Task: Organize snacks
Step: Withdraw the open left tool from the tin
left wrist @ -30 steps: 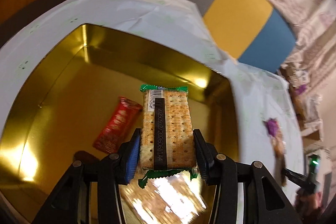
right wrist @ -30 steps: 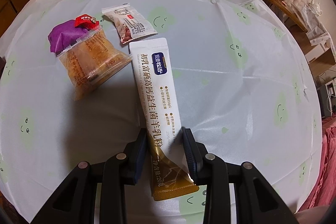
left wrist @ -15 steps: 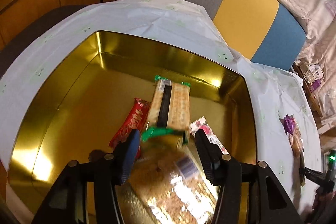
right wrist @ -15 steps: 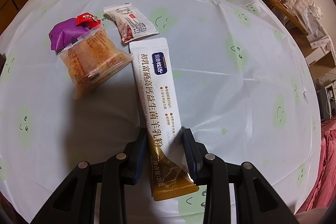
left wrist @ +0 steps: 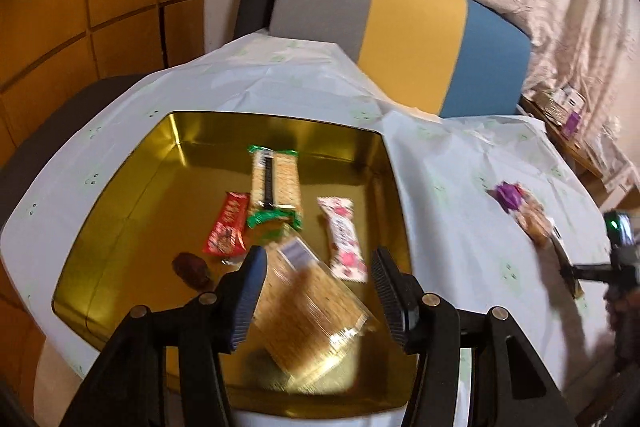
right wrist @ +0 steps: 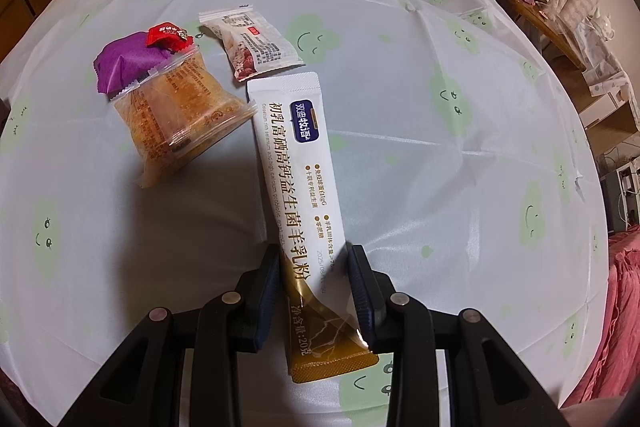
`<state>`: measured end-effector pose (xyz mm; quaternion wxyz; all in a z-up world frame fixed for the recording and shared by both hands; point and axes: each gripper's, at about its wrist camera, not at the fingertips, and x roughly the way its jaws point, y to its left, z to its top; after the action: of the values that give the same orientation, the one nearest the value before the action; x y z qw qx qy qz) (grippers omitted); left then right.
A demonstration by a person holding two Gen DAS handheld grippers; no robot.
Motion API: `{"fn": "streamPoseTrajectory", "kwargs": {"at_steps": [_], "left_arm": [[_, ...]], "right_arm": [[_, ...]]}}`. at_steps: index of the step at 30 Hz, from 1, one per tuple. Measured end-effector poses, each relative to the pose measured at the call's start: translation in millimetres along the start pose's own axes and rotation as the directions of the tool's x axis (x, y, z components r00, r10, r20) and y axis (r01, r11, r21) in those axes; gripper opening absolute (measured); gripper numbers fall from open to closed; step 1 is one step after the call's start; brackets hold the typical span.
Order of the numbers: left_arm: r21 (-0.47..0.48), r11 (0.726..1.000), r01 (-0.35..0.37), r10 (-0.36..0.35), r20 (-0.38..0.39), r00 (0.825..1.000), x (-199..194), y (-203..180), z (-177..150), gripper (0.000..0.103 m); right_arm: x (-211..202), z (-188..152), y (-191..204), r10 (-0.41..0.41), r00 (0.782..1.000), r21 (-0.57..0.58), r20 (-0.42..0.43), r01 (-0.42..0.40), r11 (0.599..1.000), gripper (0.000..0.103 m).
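The left gripper (left wrist: 318, 277) stands apart and empty over the gold tin (left wrist: 120, 211), having just widened; the cracker pack (left wrist: 274, 183) lies inside near the far wall. The right gripper (right wrist: 314, 277) clamps a sachet (right wrist: 300, 195) reading "Colostrum rich selenium and high calcium probiotic", lying mid-table (right wrist: 440, 147).

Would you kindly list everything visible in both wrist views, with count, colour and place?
Tin: one, gold, on the table's left part.
Cracker pack: one, green-ended, in the tin.
Red bar: one, left of the crackers.
Pink floral packet: one, right of the crackers.
Clear cracker pack: one, tan, near end of the tin.
Dark brown piece: one, tin floor.
Powder stick: one, white and gold, on the tablecloth.
Cake pack: one, orange.
Purple packet: one.
Red candy: one.
White packet: one.
Chair: one, grey, yellow, blue.
Left gripper: fingers apart, empty.
Right gripper: fingers on the stick.
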<state>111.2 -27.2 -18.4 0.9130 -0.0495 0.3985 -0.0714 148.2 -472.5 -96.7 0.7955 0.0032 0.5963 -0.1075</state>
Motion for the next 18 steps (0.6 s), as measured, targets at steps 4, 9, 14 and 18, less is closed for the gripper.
{"fn": "streamPoseTrajectory", "kwargs": {"at_steps": [4, 9, 14, 18], "left_arm": [[0.048, 0.999, 0.025, -0.025, 0.003, 1.0, -10, -13, -10, 0.055], [0.098, 0.994, 0.046, -0.047, 0.011, 0.999, -20, -28, -21, 0.055], [0.176, 0.981, 0.084, -0.089, 0.021, 0.996, -30, -47, -35, 0.055], [0.232, 0.961, 0.147, -0.15, -0.008, 0.989, -31, -65, -49, 0.055]], "right_arm": [[0, -1, 2, -0.004, 1.0, -0.002, 0.002, 0.004, 1.0, 0.034], [-1, -1, 3, -0.009, 1.0, -0.006, 0.004, 0.01, 1.0, 0.033], [-1, -1, 3, -0.013, 1.0, -0.011, 0.006, 0.013, 1.0, 0.033], [-1, 0, 4, -0.017, 1.0, -0.011, 0.009, 0.017, 1.0, 0.033]]}}
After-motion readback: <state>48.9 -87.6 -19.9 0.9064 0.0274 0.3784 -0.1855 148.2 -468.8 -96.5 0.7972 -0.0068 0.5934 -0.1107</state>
